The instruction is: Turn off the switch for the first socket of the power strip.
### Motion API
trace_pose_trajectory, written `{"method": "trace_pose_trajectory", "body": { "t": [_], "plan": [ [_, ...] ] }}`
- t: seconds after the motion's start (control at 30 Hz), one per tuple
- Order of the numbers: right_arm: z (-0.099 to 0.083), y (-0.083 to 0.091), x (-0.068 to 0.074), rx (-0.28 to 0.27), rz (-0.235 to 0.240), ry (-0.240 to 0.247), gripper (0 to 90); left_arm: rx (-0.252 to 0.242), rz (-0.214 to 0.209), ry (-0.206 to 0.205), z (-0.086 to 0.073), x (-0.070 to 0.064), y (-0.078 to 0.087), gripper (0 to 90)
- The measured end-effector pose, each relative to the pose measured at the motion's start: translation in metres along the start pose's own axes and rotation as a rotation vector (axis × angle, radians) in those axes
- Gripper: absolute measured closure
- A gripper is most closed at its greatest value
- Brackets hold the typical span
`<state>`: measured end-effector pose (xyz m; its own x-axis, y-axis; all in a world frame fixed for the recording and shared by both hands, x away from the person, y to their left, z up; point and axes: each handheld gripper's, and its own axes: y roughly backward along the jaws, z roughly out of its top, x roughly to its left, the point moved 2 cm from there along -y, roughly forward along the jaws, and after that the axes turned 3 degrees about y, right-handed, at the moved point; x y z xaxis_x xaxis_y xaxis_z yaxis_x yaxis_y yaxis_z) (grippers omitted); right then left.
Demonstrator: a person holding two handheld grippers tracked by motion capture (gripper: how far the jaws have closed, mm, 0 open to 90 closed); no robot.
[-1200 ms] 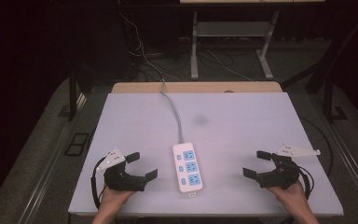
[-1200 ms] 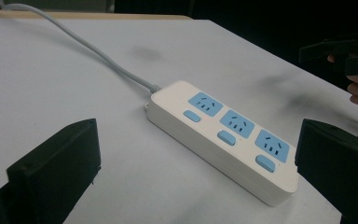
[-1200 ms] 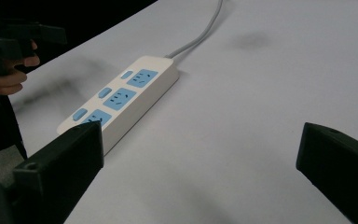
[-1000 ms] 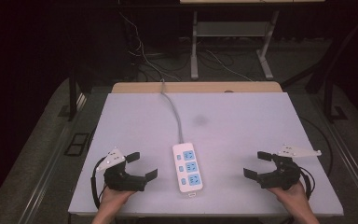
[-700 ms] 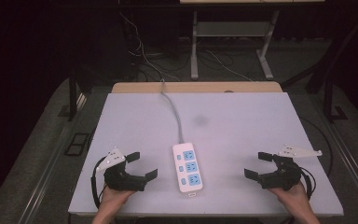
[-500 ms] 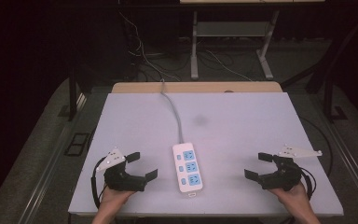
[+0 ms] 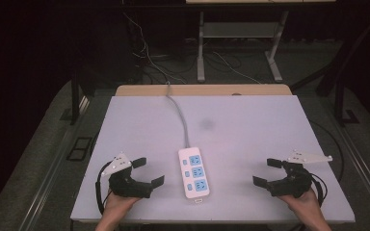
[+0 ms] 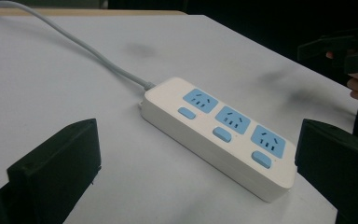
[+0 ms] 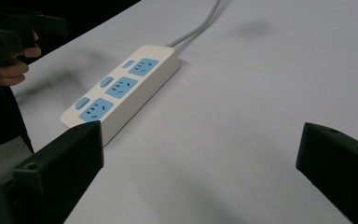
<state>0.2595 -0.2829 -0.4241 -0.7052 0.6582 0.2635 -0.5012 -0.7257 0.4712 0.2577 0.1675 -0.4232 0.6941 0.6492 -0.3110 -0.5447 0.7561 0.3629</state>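
My left fingers [image 8: 51,172] stand wide apart with nothing between them, and the left gripper [image 7: 147,172] rests low over the near left part of the surface [image 7: 250,125]. My right fingers [image 9: 60,163] are just as wide and just as empty, and the right gripper [image 7: 269,172] sits near the right end of the near edge. Over the last second the right gripper has slid a touch outward, toward the right edge, while the left one has stayed put. I take that to mean I am settling into a start position and have not begun any reach yet.

The power strip [image 7: 194,172] lies flat between my two grippers, close to the near edge, long axis running toward the far edge, apart from both sets of fingers. Its three blue sockets and three small blue switches face up. From the left gripper view the strip [image 8: 219,133] lies diagonally ahead, near its right finger; from the right gripper view it [image 9: 121,91] lies ahead, on its left.

Its grey cable [image 7: 179,115] runs from the strip's far end to the far edge of the surface and drops off there. A faint dark smudge [image 7: 206,125] marks the surface right of the cable. Nothing stands between either gripper and the strip, and only the cable would drag if I moved it.
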Motion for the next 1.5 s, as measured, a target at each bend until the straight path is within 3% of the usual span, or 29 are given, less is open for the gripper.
{"method": "trace_pose_trajectory", "body": {
  "t": [0.67, 1.5],
  "plan": [
    [-0.002, 0.001, -0.001, 0.003, -0.012, -0.005, 0.5, 0.063, -0.013, -0.025, 0.018, -0.004, -0.007, 0.0],
    [-0.002, 0.002, -0.003, 0.004, -0.024, -0.006, 0.5, 0.175, -0.038, -0.085, 0.048, -0.004, -0.031, 0.0]
  ]
}}
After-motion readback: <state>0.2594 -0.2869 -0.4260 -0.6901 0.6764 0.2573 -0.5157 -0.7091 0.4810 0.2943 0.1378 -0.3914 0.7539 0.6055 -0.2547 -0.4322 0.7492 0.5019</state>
